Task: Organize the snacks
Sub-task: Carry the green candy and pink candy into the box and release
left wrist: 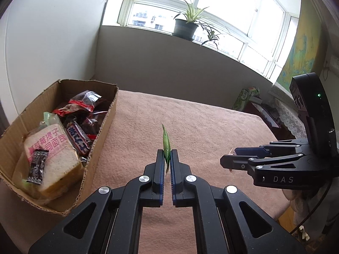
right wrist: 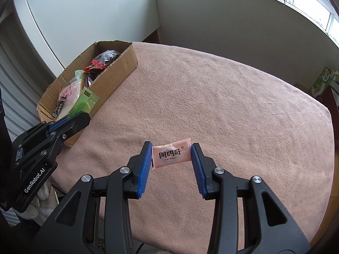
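My left gripper (left wrist: 167,160) is shut on a thin green snack packet (left wrist: 166,141), seen edge-on above the pink cloth; in the right wrist view the same green packet (right wrist: 85,103) sticks out of the left gripper (right wrist: 81,115) beside the cardboard box. My right gripper (right wrist: 172,155) is shut on a small pink snack packet (right wrist: 171,155) with black print, held crosswise between the blue pads, above the cloth. In the left wrist view the right gripper (left wrist: 227,156) hangs at the right. The cardboard box (left wrist: 99,133) holds bread, a chocolate bar and several bagged snacks.
A pink cloth (right wrist: 222,105) covers the table, bare past the grippers. The box (right wrist: 120,72) stands at the table's left edge by a white wall. A window sill with a potted plant (left wrist: 186,24) lies beyond. A green carton (right wrist: 322,82) sits off the right side.
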Motion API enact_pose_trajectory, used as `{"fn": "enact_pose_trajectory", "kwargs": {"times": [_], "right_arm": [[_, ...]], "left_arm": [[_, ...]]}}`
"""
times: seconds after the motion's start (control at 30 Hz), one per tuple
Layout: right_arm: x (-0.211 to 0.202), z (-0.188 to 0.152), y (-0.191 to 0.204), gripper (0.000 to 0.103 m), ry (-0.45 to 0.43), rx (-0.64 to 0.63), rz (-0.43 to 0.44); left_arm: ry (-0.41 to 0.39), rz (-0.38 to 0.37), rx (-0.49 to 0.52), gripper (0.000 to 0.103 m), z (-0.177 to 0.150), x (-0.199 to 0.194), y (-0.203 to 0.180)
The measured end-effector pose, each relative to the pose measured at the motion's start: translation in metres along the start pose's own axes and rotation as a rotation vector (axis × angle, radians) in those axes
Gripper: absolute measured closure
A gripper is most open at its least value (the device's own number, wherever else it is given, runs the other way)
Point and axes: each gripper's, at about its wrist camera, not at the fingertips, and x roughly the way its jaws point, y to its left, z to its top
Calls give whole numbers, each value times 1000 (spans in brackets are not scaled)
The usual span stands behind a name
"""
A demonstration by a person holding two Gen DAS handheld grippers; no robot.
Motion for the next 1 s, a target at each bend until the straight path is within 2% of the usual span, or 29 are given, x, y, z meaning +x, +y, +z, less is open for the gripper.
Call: {"fn": "enact_pose_trajectory", "kwargs": {"times": [0.2,0.57,0.77,1.0], "right_arm": [[-2,18,37,64,-29,-39,20],[9,53,104,64,-68,-103,80],[22,74,124,64,-75,-95,125],[45,92,139,64,-58,-83,141]], "left_arm": [[-52,39,-23,99,4,-17,23],[-123,117,-126,99,7,-46,82],[-139,173,-171,99,7,-53,109],[-135,220,-182,99,3,-50,122]]}}
